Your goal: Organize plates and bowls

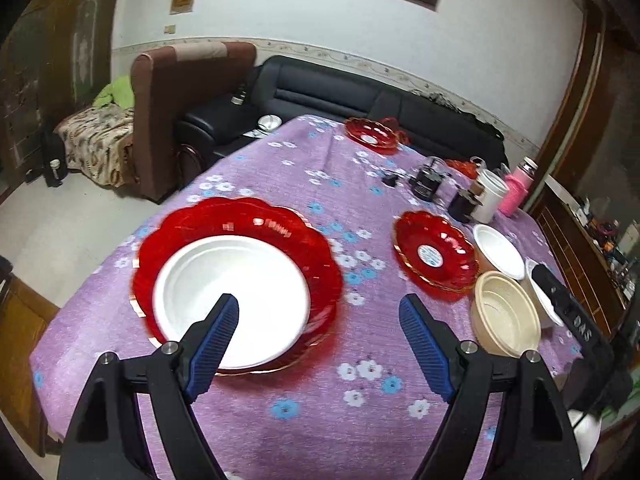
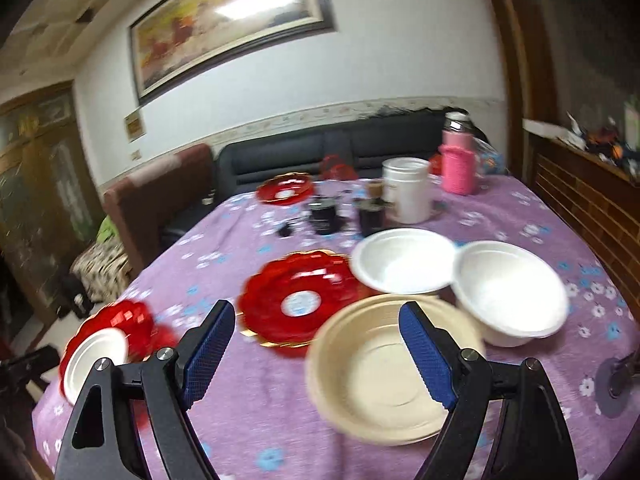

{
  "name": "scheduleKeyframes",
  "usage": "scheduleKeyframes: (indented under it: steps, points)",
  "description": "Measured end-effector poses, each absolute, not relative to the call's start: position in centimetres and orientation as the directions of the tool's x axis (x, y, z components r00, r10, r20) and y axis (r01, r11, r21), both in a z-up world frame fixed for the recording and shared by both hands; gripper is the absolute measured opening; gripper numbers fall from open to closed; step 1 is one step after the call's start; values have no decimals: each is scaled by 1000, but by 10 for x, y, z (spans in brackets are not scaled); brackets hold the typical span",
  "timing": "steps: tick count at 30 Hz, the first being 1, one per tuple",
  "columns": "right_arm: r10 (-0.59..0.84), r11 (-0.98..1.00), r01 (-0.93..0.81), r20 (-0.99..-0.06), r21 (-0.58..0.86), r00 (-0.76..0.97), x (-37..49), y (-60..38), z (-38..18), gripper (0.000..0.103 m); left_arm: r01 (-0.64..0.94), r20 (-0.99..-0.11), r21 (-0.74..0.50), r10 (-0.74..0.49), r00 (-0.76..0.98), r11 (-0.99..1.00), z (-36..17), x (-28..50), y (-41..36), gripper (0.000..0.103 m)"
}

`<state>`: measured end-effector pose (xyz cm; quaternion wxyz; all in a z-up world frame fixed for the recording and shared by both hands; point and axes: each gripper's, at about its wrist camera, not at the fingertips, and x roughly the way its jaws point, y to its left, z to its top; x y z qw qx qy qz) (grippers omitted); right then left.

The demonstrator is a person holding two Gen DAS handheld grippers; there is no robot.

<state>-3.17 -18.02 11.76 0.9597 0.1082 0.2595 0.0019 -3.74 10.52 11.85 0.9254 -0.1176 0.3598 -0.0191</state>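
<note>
From the left wrist, the left tool (image 1: 319,312) hangs with its jaws wide apart and nothing between them, above the purple flowered cloth of the bench (image 1: 280,420). Just ahead on its left lies a big red plate (image 1: 296,236) with a white plate (image 1: 240,276) nested on it. To the right sit a small red dish (image 1: 452,248), a cream bowl (image 1: 506,316) and a white bowl (image 1: 500,252), all close together. Another red dish (image 1: 372,134) lies well apart at the far edge.

From the right wrist, the right tool (image 2: 317,320) is likewise spread open and empty, poised over the near rim of the cream bowl (image 2: 380,372). Behind it stand two white bowls (image 2: 404,260) (image 2: 512,292), touching or nearly so, and the small red dish (image 2: 304,300) lies just beside the cream bowl on the left. This view is blurred.

The bowls and white plate look like thin disposable ware: light, a bit springy, easily crushed, best pinched at the rim with one pad inside and one outside. The red dishes look like hard glossy plastic, stiff but slippery; their scalloped edge is probably the only place to take hold.
</note>
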Motion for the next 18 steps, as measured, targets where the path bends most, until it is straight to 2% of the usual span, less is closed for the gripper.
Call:
scheduleKeyframes:
  steps: [10,16,18]
  points:
    - [141,918,75,-497,390,856,3,-231,112,88,64,-720,-266,-242,650,962,106,1,47,82]
    - [139,897,143,-574,418,807,-12,-269,101,88,150,-756,-307,-336,561,940,83,18,1,82]
    - [88,904,193,-607,381,790,-20,-278,97,87,162,-770,-333,-367,522,929,75,25,-12,81]
